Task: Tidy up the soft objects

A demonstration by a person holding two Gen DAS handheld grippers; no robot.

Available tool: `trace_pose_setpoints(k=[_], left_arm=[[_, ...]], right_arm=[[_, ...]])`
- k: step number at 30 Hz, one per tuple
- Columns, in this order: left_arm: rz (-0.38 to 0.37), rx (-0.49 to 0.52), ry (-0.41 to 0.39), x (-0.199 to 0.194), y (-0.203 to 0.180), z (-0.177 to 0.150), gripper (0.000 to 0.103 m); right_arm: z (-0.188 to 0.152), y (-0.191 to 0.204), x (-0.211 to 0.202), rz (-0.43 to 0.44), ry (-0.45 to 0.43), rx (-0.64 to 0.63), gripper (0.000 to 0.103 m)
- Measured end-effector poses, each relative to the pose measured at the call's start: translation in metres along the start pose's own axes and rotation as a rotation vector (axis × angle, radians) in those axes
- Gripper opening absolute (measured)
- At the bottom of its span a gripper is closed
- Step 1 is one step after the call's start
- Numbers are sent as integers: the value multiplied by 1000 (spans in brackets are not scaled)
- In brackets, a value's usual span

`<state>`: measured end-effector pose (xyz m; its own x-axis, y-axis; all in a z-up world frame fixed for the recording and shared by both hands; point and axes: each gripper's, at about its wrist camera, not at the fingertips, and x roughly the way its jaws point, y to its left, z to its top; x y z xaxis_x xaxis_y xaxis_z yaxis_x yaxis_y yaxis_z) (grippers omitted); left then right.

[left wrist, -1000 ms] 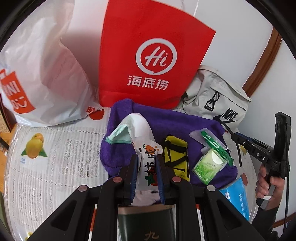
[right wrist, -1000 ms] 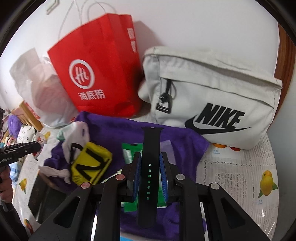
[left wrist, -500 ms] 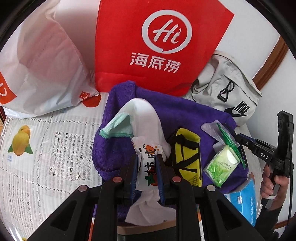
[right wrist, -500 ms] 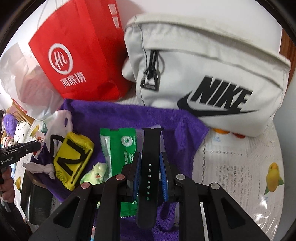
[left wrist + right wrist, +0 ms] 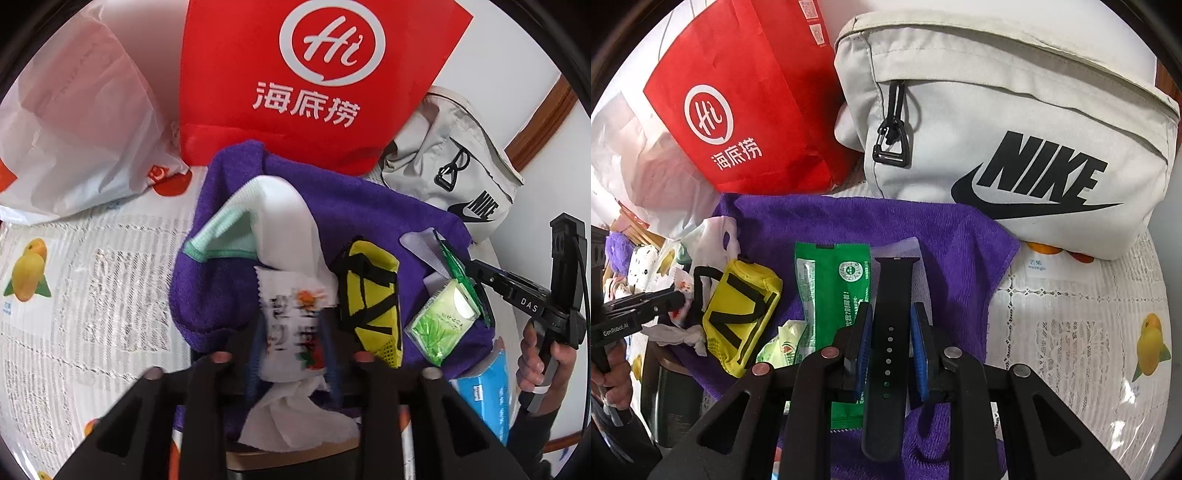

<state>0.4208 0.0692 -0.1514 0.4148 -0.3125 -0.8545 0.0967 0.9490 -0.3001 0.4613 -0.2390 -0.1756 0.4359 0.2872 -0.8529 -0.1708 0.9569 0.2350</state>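
towel [image 5: 849, 221] sits on the table [image 5: 1071, 314], 2 bags right behind it: paper bag [image 5: 746, 92] left, waist bag [image 5: 1015, 129] right. pouch [image 5: 738, 306] and wipes packet [image 5: 834, 291] lie on the towel.

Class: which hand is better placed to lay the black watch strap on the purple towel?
Right: the right gripper clamps the black watch strap, directly over the purple towel.

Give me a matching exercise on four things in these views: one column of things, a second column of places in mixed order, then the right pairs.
Things:
1. black watch strap
2. white snack packet
3. red paper bag
4. green sachet

Places:
A. between the left gripper jaws
B. flat on the purple towel, left of the strap
C. between the right gripper jaws
D. standing left of the grey Nike bag

Pairs: 1-C, 2-A, 3-D, 4-B
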Motion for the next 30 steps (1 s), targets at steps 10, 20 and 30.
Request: trace_pose_setpoints(k=[10, 20, 30], left_arm=[[82, 42, -28, -24, -13, -3, 53], [136, 112, -116, -92, -41, -27, 66], [165, 147, -182, -154, -69, -88, 90]], right_arm=[[-8, 11, -43, 19, -82, -19, 50], [-36, 44, -109, -16, -157, -42, 73], [-93, 77, -161, -51, -163, -28, 88]])
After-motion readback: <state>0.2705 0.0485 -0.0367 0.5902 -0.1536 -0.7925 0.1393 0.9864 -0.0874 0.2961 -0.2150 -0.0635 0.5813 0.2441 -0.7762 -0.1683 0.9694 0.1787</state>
